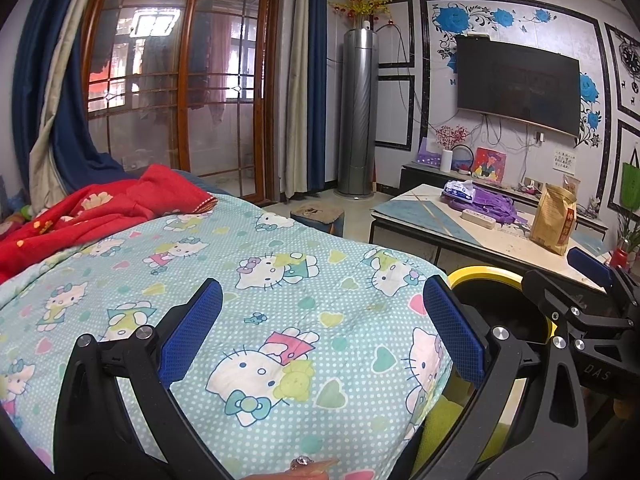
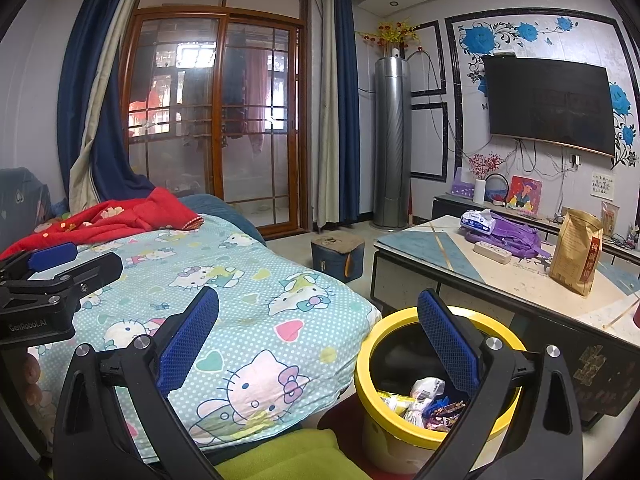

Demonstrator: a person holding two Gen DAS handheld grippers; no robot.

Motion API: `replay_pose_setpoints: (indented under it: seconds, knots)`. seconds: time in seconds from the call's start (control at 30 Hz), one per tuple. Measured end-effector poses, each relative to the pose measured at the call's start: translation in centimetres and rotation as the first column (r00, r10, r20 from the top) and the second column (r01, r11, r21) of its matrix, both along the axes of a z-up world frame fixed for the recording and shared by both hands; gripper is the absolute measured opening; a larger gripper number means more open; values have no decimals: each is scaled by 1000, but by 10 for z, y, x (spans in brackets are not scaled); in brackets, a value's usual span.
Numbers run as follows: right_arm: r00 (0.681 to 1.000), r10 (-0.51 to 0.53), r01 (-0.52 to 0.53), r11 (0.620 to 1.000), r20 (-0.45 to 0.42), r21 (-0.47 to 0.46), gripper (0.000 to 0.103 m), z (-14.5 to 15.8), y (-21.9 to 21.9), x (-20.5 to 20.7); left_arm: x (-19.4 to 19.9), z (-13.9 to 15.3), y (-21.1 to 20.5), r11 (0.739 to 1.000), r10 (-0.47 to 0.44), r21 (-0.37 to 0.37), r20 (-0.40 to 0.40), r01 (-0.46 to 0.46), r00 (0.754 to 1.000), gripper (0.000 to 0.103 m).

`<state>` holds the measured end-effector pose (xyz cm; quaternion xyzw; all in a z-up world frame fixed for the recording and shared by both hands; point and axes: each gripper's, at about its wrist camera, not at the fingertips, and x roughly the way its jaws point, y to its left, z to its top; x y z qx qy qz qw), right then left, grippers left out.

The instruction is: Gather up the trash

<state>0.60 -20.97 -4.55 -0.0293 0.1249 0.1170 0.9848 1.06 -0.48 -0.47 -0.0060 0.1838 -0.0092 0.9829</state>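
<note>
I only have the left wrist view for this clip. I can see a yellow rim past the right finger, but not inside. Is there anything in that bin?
Observer: Yes. In the right wrist view the yellow bin holds wrappers and crumpled packets.
Operator: Is the right gripper carrying anything?
Observer: No. The right gripper is open and empty.
Operator: Where does the bin stand?
Observer: On the floor, between the bed's cartoon-cat quilt and the low table.
</note>
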Motion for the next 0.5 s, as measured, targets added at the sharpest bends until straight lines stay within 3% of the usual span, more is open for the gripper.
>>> replay_pose_setpoints:
  seconds: [0.37, 0.5]
  knots:
    - [1000, -22, 22, 1000, 8, 13, 97, 3, -2, 5, 6, -6, 7, 999, -10, -53, -60, 7, 998, 92]
    - [997, 72, -72, 997, 6, 7, 97, 15, 31, 17, 3, 2, 60, 984, 93, -142, -104, -107, 990, 92]
